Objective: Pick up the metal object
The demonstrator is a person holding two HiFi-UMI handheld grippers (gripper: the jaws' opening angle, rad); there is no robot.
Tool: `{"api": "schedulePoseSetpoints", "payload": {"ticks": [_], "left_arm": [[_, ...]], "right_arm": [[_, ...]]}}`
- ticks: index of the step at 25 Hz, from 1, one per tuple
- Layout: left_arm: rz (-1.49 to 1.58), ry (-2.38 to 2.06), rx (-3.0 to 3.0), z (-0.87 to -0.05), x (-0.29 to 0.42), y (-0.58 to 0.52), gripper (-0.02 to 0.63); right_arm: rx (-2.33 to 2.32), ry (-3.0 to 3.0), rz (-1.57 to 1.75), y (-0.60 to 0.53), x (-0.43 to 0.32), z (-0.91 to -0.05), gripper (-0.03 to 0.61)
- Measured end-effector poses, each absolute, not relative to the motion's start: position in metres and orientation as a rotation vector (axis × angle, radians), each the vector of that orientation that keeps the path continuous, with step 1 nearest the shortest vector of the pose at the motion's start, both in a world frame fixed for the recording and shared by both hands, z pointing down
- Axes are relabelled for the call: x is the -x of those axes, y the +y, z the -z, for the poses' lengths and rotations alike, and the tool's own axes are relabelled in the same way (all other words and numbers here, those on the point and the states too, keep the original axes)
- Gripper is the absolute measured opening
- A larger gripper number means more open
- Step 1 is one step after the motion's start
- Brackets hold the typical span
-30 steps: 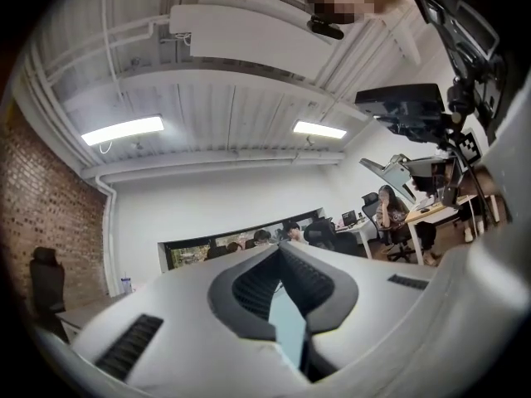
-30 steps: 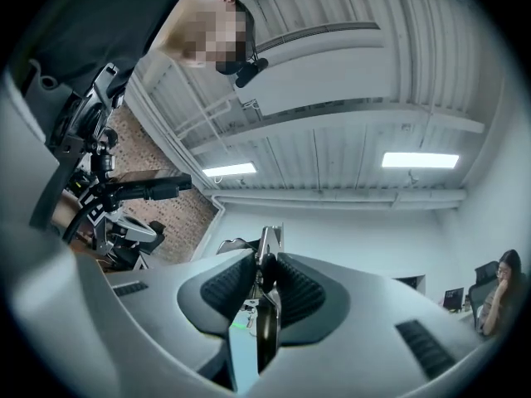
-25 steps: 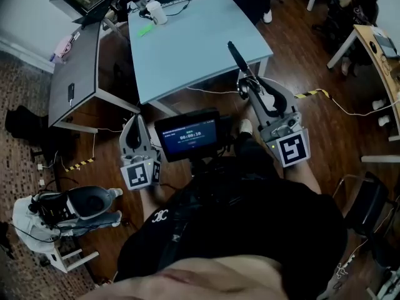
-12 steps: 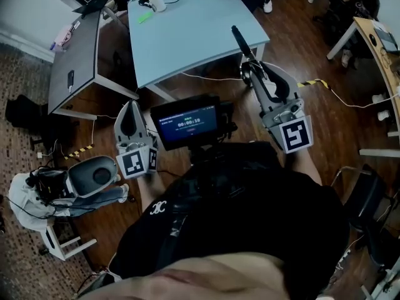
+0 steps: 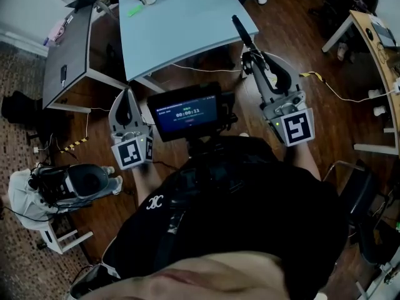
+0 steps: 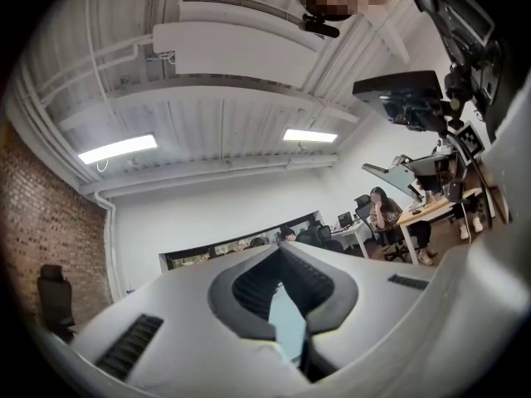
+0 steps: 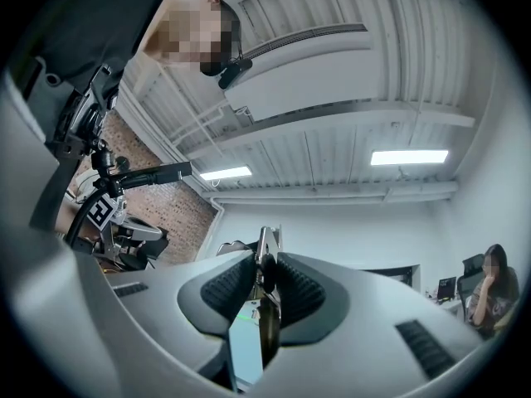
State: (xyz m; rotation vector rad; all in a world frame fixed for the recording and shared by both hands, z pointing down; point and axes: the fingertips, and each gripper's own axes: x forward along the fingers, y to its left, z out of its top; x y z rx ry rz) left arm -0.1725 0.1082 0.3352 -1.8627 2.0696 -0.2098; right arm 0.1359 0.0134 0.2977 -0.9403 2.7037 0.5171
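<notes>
The metal object (image 5: 240, 31) is a slim dark bar that sticks out past my right gripper (image 5: 251, 56), which is shut on it and held up over the wooden floor near the pale blue table (image 5: 181, 24). In the right gripper view the thin metal piece (image 7: 267, 251) stands upright, pinched between the ribbed pads (image 7: 228, 284) of my right gripper (image 7: 264, 265), against the ceiling. My left gripper (image 5: 127, 95) is raised at the left, shut with nothing in it. In the left gripper view, the tips of my left gripper (image 6: 279, 252) meet, pointing at the far wall.
A small monitor (image 5: 187, 112) sits on a chest rig between the grippers. A dark grey desk (image 5: 69, 49) stands left of the table. A stool with gear (image 5: 62, 186) is at the lower left. Cables (image 5: 331, 86) trail over the floor. A wooden desk (image 5: 375, 36) stands at the right.
The view has drifted back from the table, which sits higher in the frame. Both grippers stay raised, and the right one keeps its hold on the metal object.
</notes>
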Motion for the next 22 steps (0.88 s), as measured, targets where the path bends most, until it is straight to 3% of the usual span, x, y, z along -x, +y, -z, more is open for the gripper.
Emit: {"api": "schedulePoseSetpoints", "payload": {"ticks": [22], "left_arm": [[0.231, 2.079, 1.865, -0.3384, 0.1749, 0.1097, 0.011]], "right_arm": [[0.923, 2.721, -0.527, 0.0141, -0.1311, -0.3032, 0.060]]}}
